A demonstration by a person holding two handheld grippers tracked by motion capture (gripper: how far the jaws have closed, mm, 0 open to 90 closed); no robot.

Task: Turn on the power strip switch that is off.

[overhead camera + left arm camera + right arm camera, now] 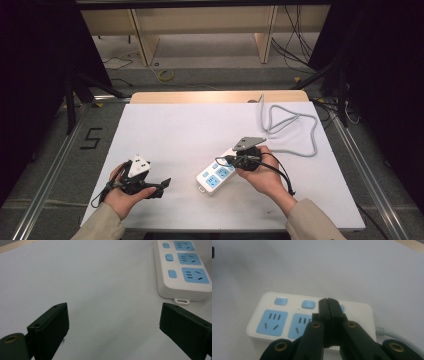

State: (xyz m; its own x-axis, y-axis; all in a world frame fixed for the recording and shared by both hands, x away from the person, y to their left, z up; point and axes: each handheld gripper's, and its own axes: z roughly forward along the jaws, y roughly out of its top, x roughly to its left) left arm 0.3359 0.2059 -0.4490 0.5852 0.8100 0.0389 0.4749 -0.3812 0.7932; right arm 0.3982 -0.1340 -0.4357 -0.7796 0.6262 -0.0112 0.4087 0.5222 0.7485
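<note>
A white power strip [214,177] with blue sockets and blue switches lies on the white table, right of the middle. My right gripper [224,161] is shut with nothing between its jaws. In the right gripper view its joined tips [328,302] sit over the strip [272,315] at the third blue switch; whether they touch it I cannot tell. My left gripper [159,187] rests low at the front left and points toward the strip. Its jaws stand wide open [113,317] over bare table, and the strip [183,267] lies ahead of it to the right.
The strip's grey cable [292,131] loops across the table's back right. The white tabletop [175,130] has a wooden strip at its far edge. Metal rails run along both sides, and a floor with cables and shelving lies behind.
</note>
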